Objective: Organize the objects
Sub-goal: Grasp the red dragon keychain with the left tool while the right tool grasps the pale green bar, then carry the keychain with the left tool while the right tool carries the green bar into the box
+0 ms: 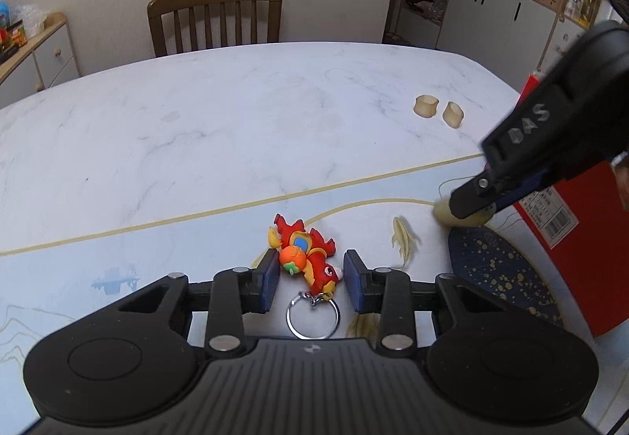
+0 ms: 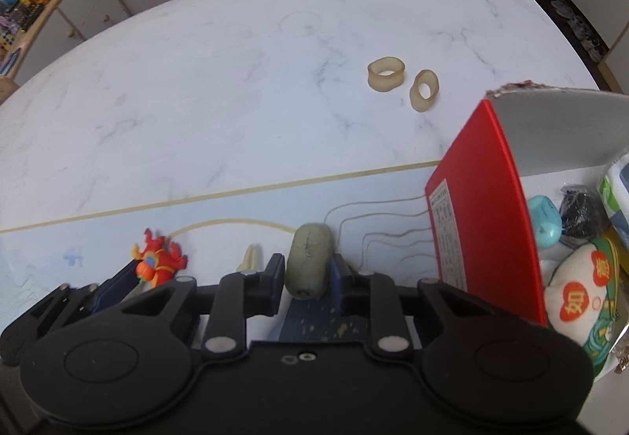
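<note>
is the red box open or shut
Open: the red box has its lid flap raised, and the right wrist view shows a white plush and a teal item inside.

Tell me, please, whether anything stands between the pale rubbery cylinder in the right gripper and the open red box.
Nothing visible does: the pale rubbery cylinder, clamped in the right gripper, has bare mat up to the open red box, whose near wall it must clear.

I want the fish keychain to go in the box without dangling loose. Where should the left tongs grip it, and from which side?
Grip the red fish keychain across its plump body, coming down from above with a pad on each flank, as the left tongs already straddle it. It lies flat on the mat; the body is its thickest part, while the metal ring is thin and lies flush.
</note>
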The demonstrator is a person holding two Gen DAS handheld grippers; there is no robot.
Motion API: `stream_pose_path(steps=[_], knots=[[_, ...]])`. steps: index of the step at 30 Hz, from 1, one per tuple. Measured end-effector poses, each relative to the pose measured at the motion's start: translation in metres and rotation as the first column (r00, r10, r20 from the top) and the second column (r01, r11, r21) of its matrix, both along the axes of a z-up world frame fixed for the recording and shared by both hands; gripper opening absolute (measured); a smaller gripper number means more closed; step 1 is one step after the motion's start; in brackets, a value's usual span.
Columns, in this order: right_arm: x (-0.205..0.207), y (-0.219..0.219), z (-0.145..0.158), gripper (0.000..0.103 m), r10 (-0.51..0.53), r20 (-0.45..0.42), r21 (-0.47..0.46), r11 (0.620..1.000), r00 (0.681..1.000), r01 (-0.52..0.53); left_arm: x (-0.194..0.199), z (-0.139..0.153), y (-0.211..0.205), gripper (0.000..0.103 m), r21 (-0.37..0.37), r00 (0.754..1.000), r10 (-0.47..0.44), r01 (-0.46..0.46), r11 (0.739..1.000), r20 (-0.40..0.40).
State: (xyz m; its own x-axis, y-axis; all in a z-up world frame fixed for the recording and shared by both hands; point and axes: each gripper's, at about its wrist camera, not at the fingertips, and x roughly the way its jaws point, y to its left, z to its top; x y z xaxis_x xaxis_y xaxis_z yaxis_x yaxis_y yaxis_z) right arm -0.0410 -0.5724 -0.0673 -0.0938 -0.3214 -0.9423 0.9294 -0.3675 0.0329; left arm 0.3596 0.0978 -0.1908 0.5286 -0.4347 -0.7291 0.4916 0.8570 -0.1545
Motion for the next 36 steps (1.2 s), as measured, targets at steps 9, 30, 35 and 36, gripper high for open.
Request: stream_pose_path(steps=[9,30,35,36], knots=[[0.008,0.03,0.028,0.022,0.049,0.032,-0.048,0.998,0.998,-0.048,-0.013,0.023,0.008,0.035,-0.054,1.0,-0.02,0.019,0.998,-0.011],[-0.046,0.127,0.121,0.022,0.118,0.039,-0.208,0.972,0.992,-0.108,-0.066,0.115,-0.021,0.035,-0.107,0.992,-0.125,0.124,0.986,-0.002],[-0.081,0.149,0.132,0.022,0.107,0.033,-0.236,0.967,0.994,-0.097,-0.077,0.127,-0.05,0.035,-0.12,0.99,-0.14,0.137,0.983,-0.014],[-0.089,0.153,0.134,0.022,0.102,0.035,-0.24,0.966,0.994,-0.091,-0.079,0.128,-0.057,0.035,-0.124,0.989,-0.144,0.14,0.982,-0.021]])
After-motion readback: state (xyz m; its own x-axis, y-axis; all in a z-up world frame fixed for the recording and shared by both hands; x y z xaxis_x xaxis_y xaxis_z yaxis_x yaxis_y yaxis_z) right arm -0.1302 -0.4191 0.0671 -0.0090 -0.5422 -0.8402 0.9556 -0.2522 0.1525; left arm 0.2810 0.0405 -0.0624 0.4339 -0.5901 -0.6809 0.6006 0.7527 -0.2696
